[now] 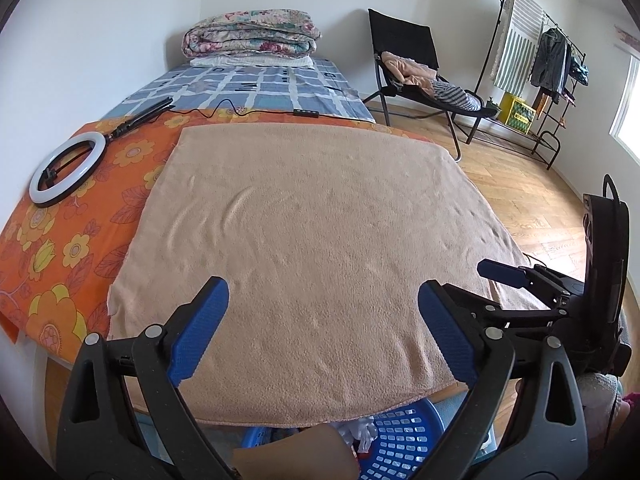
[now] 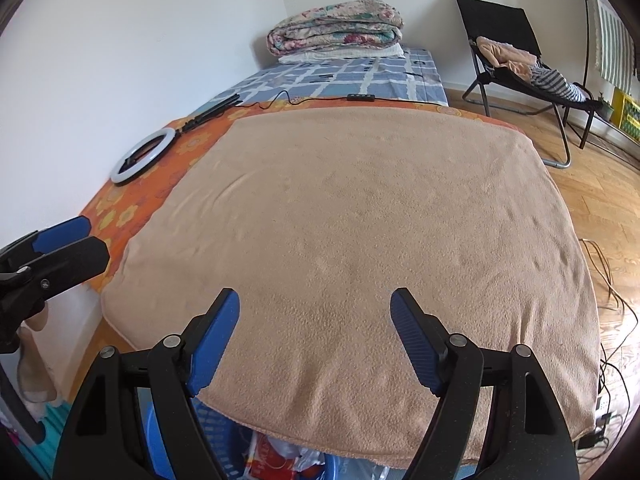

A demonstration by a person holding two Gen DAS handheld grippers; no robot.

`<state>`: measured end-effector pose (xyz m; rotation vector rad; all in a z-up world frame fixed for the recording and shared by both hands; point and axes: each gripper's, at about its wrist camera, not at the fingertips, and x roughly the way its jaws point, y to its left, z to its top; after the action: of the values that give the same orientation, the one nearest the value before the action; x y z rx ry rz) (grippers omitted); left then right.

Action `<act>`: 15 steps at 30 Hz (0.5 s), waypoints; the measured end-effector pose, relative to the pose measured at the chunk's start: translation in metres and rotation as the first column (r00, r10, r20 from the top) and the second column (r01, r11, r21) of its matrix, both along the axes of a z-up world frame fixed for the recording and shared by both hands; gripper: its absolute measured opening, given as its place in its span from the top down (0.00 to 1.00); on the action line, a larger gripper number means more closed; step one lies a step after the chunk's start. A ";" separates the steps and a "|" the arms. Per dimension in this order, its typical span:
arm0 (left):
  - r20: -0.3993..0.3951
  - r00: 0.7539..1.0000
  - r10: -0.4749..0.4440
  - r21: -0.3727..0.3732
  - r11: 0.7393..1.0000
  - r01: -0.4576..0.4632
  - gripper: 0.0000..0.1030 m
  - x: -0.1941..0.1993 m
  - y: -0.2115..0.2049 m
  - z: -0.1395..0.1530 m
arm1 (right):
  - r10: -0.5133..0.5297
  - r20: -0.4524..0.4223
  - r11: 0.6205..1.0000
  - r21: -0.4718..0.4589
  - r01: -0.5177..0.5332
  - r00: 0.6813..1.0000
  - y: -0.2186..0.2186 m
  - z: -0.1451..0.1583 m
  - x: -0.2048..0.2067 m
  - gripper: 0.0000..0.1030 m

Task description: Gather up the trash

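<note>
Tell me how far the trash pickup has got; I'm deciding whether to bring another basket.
Looks nearly done: the tan towel on the table is bare of litter, and wrappers and crumpled plastic already lie in the blue basket below its near edge. Nothing is in hand: the left gripper and right gripper both hover open over the towel. Only the ring light lies beside the towel; I see no trash left.

The premises were a home bedroom: a bed [image 1: 256, 88] with a folded quilt [image 1: 252, 32], a clothes rack [image 1: 556, 52], a folding chair [image 1: 408, 52] and wooden flooring [image 1: 520, 184] were present.
</note>
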<state>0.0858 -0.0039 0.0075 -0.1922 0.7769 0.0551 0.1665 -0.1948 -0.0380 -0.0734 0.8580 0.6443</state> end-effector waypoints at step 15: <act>-0.001 1.000 0.001 0.002 1.000 -0.001 0.05 0.000 0.001 0.000 | -0.026 0.000 1.000 0.008 0.026 1.000 -0.002 0.000 0.002 0.24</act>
<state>0.0854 -0.0033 0.0071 -0.1908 0.7777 0.0564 0.1684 -0.1970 -0.0381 -0.0552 0.8552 0.6228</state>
